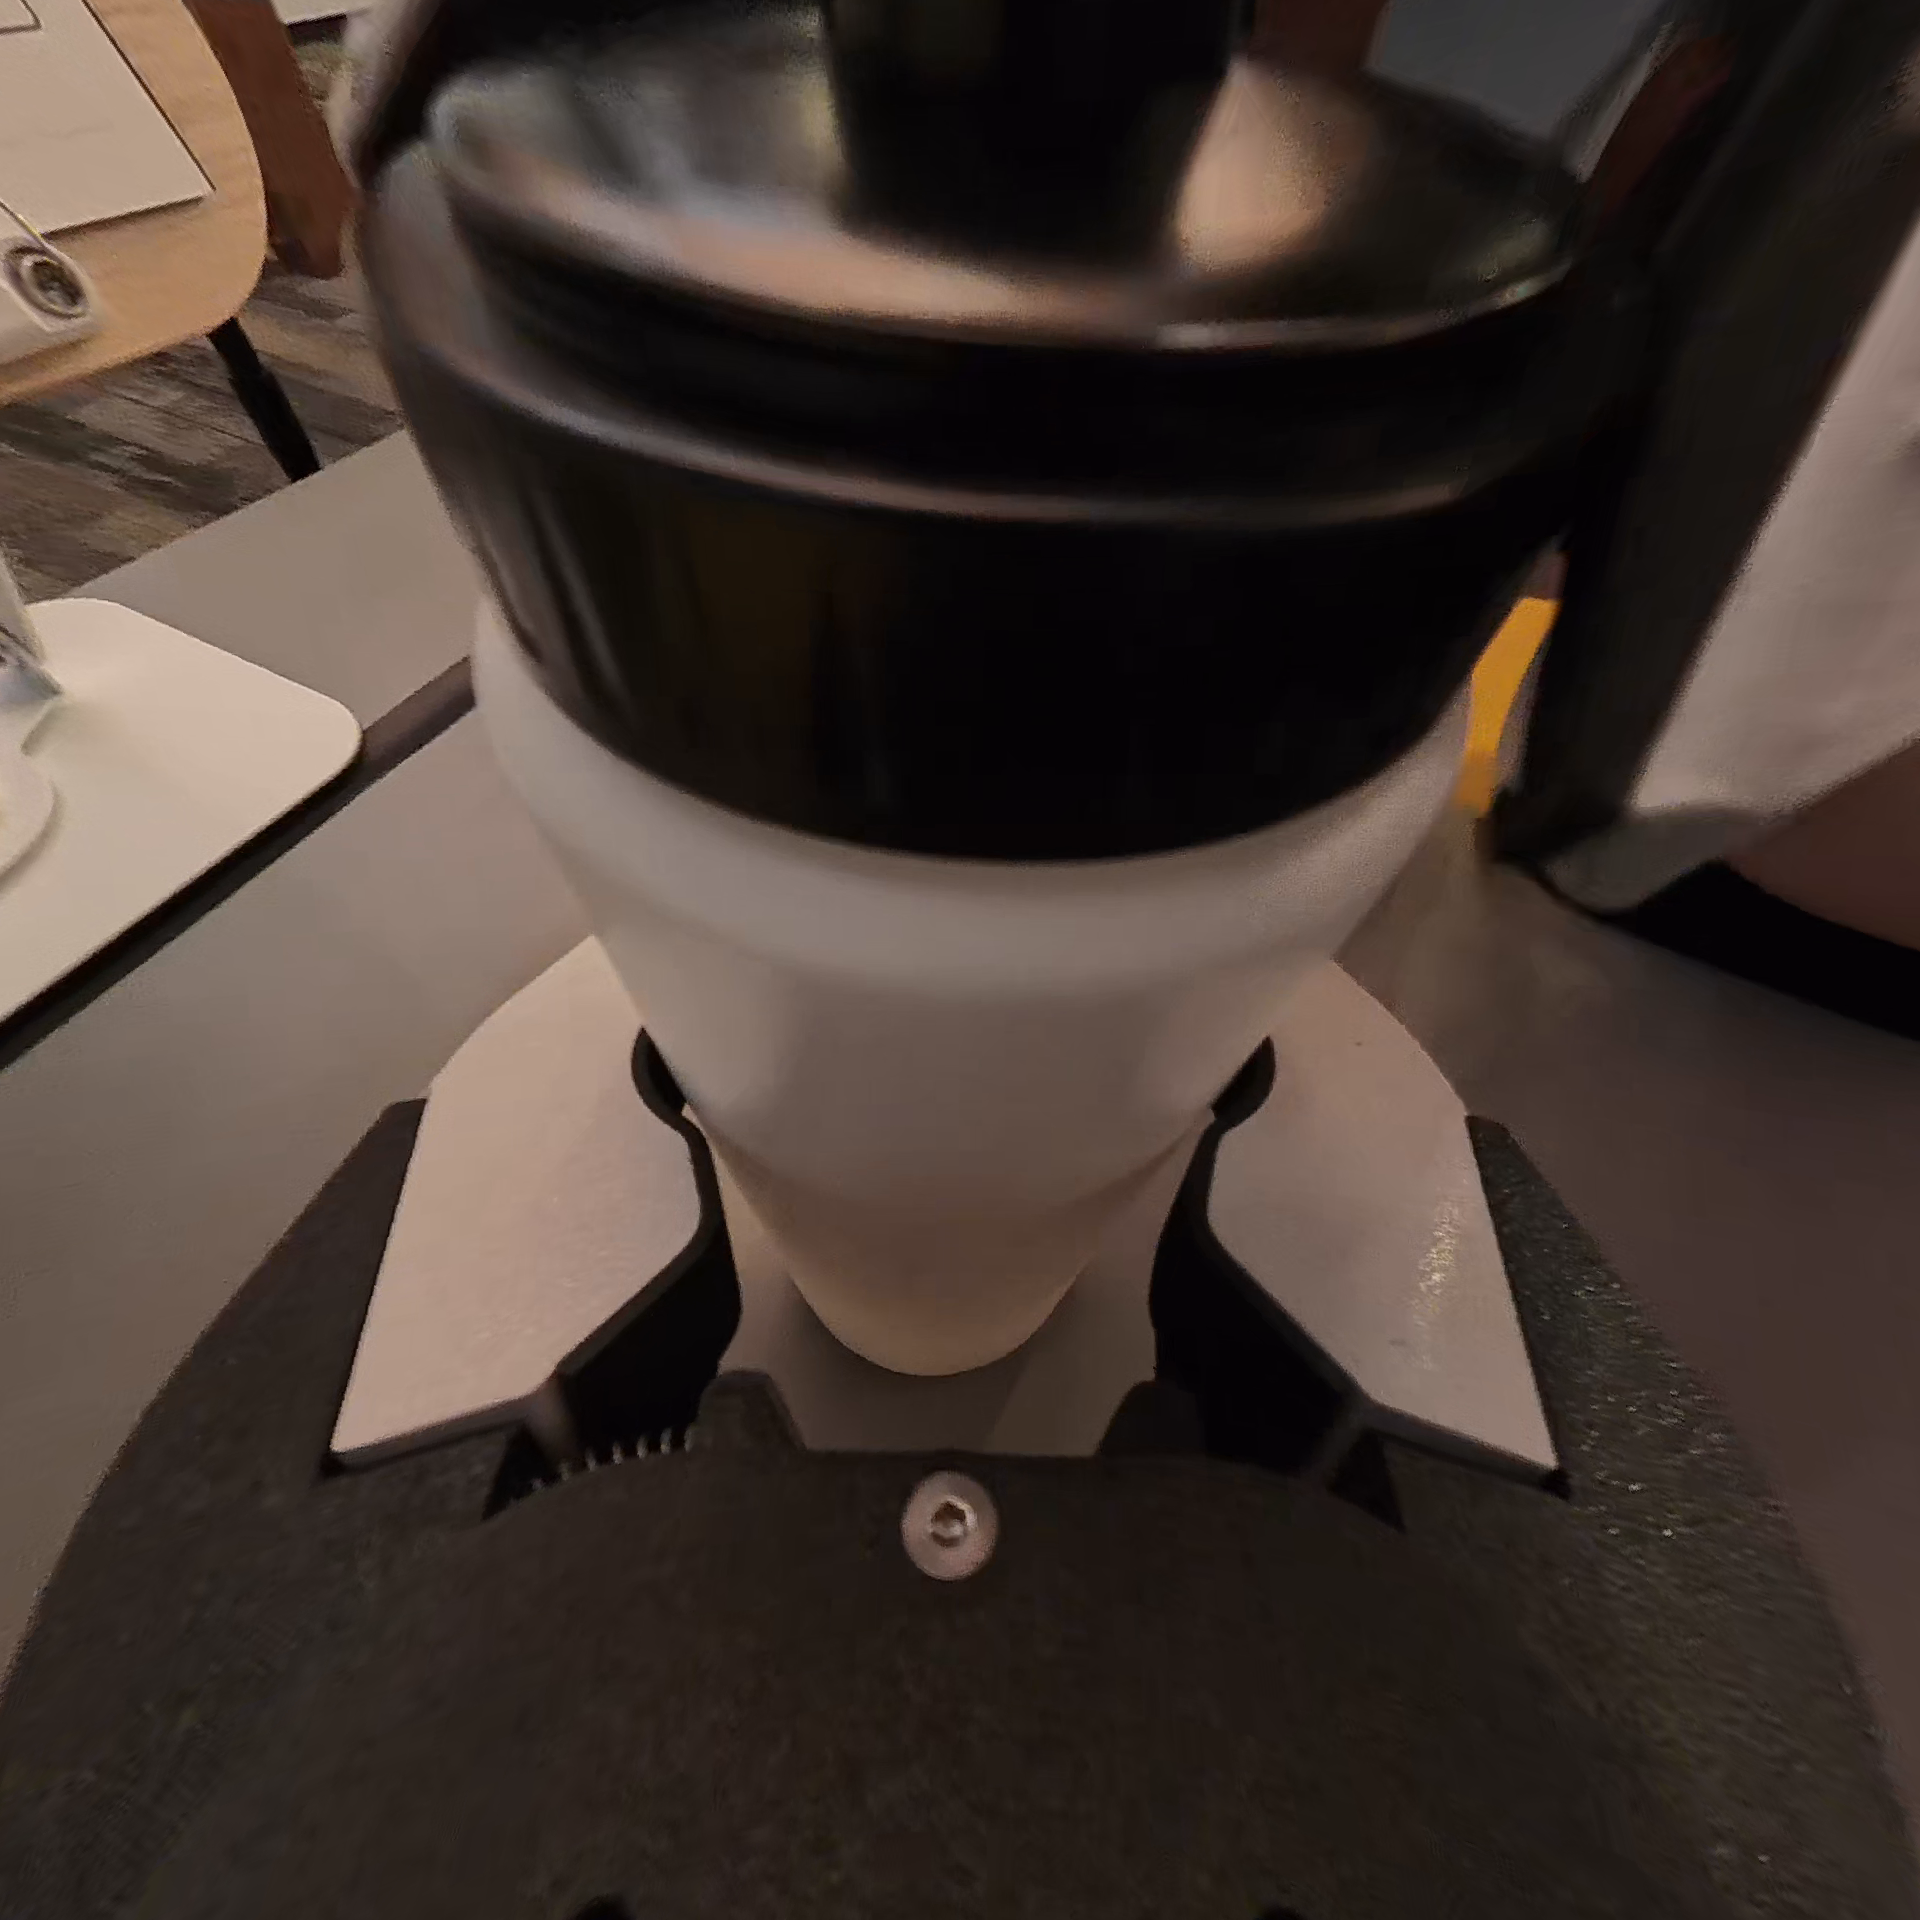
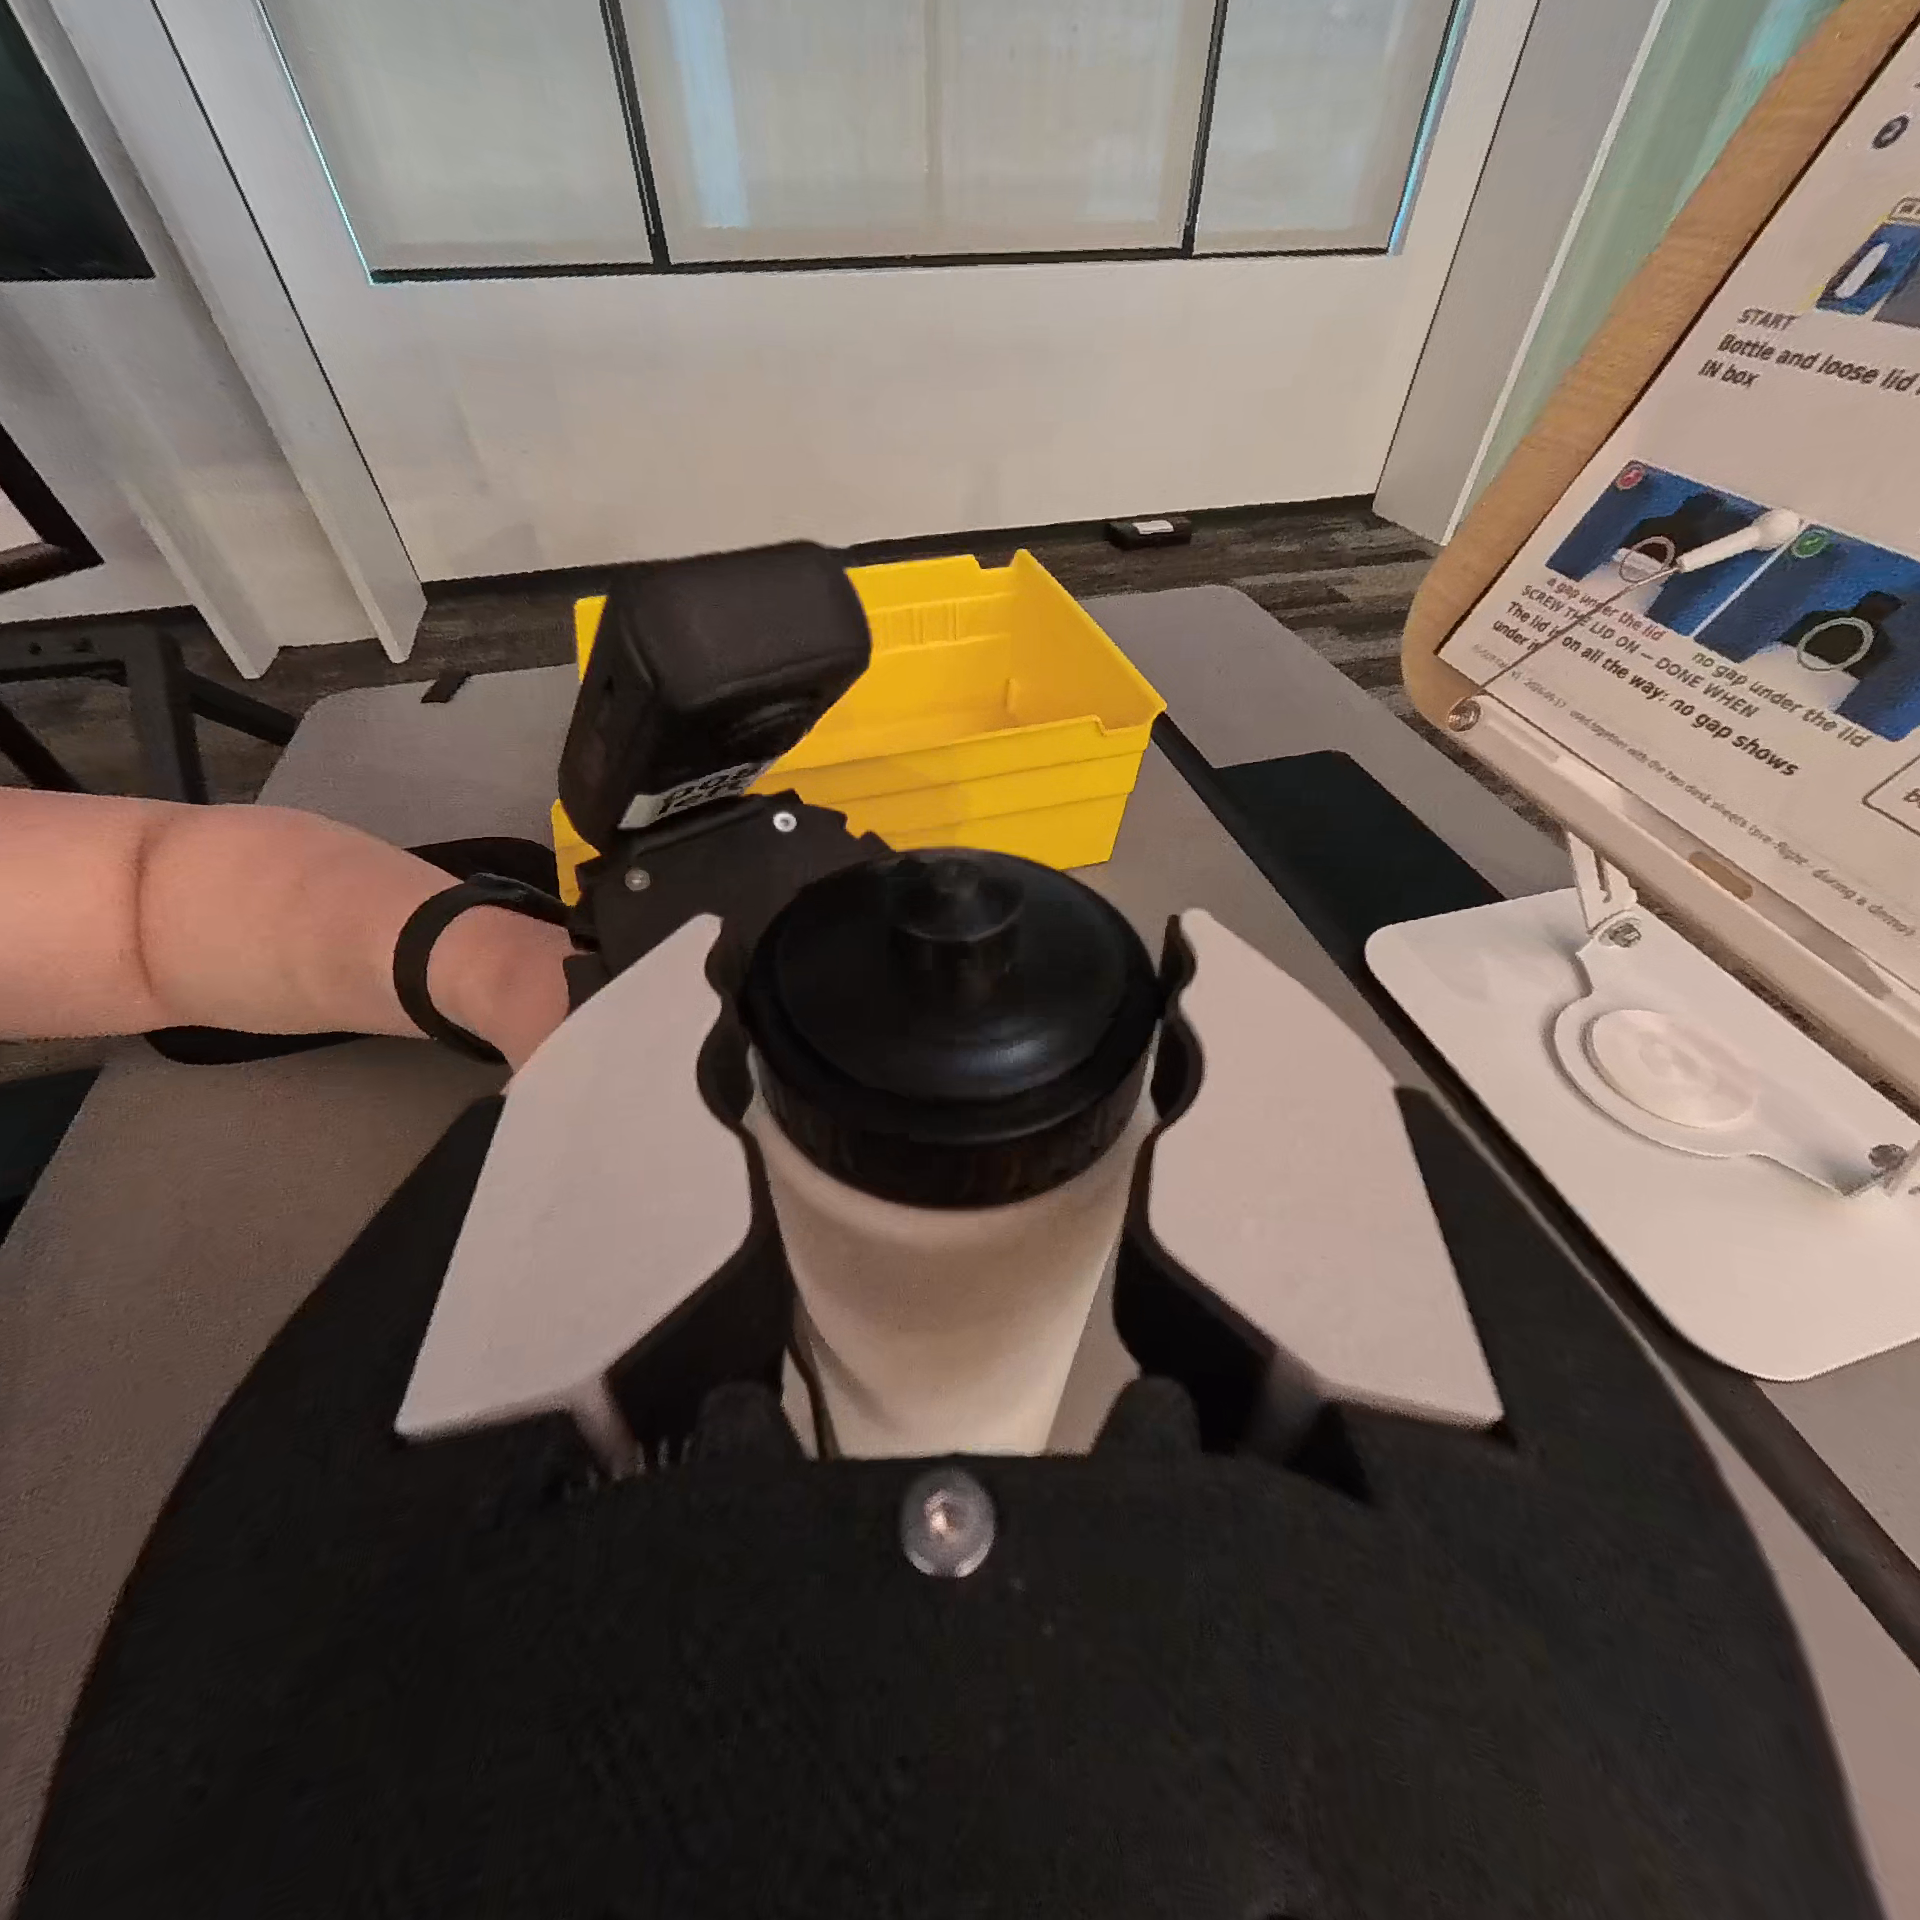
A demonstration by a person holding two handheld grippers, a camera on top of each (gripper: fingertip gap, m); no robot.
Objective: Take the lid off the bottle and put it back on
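White plastic bottle (image 1: 935, 1091), matt, cylindrical body, standing upright on a grey table (image 1: 208, 1195). Fitted at the top with a glossy black lid (image 2: 951, 1023), round, ribbed around its skirt, with a raised spout at the centre. The lid sits on the neck of the bottle; whether it is screwed fully down cannot be told.

Left gripper (image 1: 951, 1091): black body, pale grey finger plates. Jaws partly closed around the lower body of the bottle, the black inner edges of both fingers pressing against its white sides. Seen also in the right wrist view, behind and to the left of the bottle, with a black camera block on top and a person's hand (image 2: 312, 925) behind it, a black loop around that hand.

Right gripper (image 2: 951, 1023): same build. Jaws partly closed at lid height, one fingertip on each side of the black lid, both touching or very nearly touching its rim; the lid fills the gap between them. In the left wrist view part of it appears as a dark upright piece to the right of the lid.

Yellow plastic bin (image 2: 997, 717): open-topped, on the table behind the bottle.

White stand (image 2: 1621, 1132): flat base to the right, carrying a wooden-backed board with a printed instruction sheet (image 2: 1756, 540).
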